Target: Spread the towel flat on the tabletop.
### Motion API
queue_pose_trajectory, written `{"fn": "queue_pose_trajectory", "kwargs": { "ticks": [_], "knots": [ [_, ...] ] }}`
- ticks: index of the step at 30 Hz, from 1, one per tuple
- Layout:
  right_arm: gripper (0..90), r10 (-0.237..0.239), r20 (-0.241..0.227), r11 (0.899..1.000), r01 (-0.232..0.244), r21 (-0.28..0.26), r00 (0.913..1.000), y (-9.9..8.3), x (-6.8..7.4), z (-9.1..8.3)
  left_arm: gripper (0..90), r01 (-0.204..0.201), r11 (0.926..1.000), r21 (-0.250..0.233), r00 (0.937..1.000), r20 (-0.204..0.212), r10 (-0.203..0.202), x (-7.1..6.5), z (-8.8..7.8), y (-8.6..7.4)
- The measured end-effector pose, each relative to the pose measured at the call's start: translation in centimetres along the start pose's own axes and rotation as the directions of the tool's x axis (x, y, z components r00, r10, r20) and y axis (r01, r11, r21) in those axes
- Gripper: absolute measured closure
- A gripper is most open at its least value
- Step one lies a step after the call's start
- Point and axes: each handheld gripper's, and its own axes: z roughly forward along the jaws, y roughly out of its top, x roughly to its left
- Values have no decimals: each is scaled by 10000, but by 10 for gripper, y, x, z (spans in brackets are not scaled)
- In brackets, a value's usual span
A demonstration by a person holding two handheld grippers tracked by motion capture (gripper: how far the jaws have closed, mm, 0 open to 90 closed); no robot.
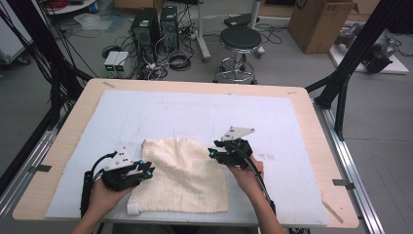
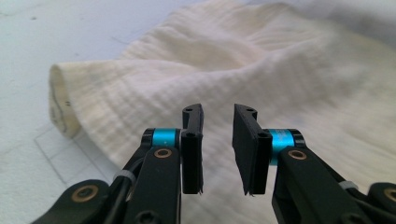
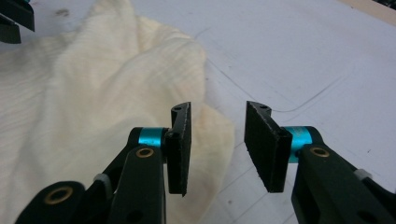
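On the white mat [image 1: 195,112], at 6 o'clock, the cream cloth [image 1: 182,175] lies flat. Left gripper [image 1: 147,168] at its 9 o'clock edge, right gripper [image 1: 213,155] at 2 o'clock. Gripper views show both jaw pairs apart, gripping nothing; left gripper view reveals a rolled fold [image 2: 63,105].

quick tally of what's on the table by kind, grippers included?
cream cloth: 1
white mat under it: 1
grippers: 2, left gripper and right gripper, both open with nothing between the jaws
Total: 4
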Motion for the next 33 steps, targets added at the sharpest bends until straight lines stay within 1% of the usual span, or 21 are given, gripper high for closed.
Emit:
{"fn": "queue_pose_trajectory", "kwargs": {
  "ticks": [1,3,6,7,10,11,12,14,15,17,18,21,25,26,27,28,29,30,31,32,33],
  "knots": [
    [623,77,-3,10000,-77,56,10000,0,-2,3,731,69,10000,66,10000,-39,-69,3,2,-1],
    [625,495,-87,9986,-494,178,9987,-1,-9,12,740,159,9998,127,9998,-89,-158,7,3,-1],
    [627,894,-318,9942,-872,632,9955,-4,-16,29,751,298,9992,263,9995,-124,-295,9,7,-4],
    [642,915,-317,9926,-886,831,9953,-5,-17,34,752,287,9990,332,9995,-139,-282,9,7,-4],
    [714,942,-291,9872,-895,1322,9951,-8,-18,45,750,143,9977,656,9997,-187,-131,8,10,-6],
    [775,1037,-286,9872,-994,1246,9942,-9,-19,45,749,123,9971,747,9997,-196,-109,9,11,-7],
    [825,1167,-529,9859,-1092,1265,9918,-9,-20,45,749,130,9964,838,9998,-191,-114,9,11,-8],
    [869,1111,-733,9860,-1007,1329,9911,-9,-20,44,749,220,9945,1023,9997,-151,-205,10,13,-10],
    [873,1042,-636,9859,-947,1379,9925,-8,-20,43,749,215,9936,1113,9997,-157,-199,9,13,-12],
    [875,900,-370,9858,-838,1452,9953,-7,-20,36,749,251,9941,1057,9996,-143,-237,9,12,-13],
    [875,959,-254,9861,-915,1384,9951,-7,-20,31,749,282,9940,1054,9996,-113,-271,9,12,-14],
    [876,1155,81,9891,-1157,915,9933,-7,-24,10,749,413,9937,1040,9991,-58,-409,9,10,-15],
    [875,1108,755,9925,-1143,429,9910,-12,-27,-21,750,452,9939,1002,9990,-20,-452,9,8,-17],
    [875,1219,837,9916,-1251,336,9890,-14,-28,-27,750,463,9938,1011,9989,-26,-463,9,7,-18],
    [874,1294,886,9906,-1328,339,9876,-17,-27,-33,750,548,9937,978,9985,-10,-550,8,7,-18],
    [870,1227,942,9912,-1268,382,9880,-21,-25,-37,751,524,9936,997,9986,46,-531,9,7,-18],
    [855,1197,914,9906,-1251,551,9886,-25,-24,-38,751,542,9937,977,9985,2,-545,8,7,-19],
    [826,1248,707,9881,-1304,812,9897,-29,-23,-38,751,581,9936,972,9983,12,-585,8,6,-19],
    [791,1224,654,9859,-1289,1070,9903,-33,-21,-37,751,574,9935,985,9983,49,-581,8,6,-19],
    [764,1041,714,9858,-1124,1244,9920,-36,-20,-36,751,625,9931,993,9979,79,-636,7,5,-19],
    [738,1006,790,9856,-1102,1280,9918,-38,-19,-37,751,710,9928,968,9971,199,-733,8,4,-18]
  ]
}}
